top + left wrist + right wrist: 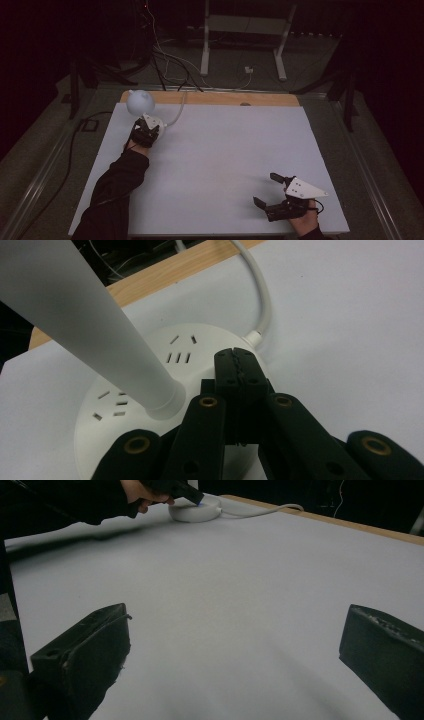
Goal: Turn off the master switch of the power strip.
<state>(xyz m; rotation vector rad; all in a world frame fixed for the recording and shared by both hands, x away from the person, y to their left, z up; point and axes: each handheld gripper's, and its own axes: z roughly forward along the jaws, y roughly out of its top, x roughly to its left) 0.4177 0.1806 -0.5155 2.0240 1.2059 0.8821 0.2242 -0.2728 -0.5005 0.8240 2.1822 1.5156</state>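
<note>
The left gripper (239, 371) has its jaws pressed together with nothing between them, their tips resting on the top of a round white lamp base (150, 390) with sockets in it. The base sits at the far left corner of the table (225, 150). The lamp's white neck (95, 335) rises from the base just left of the jaws and leans up and away. A white cord (262, 295) leaves the base toward the table's far edge. The right gripper (270, 192) rests near the front right corner, jaws spread wide and empty.
</note>
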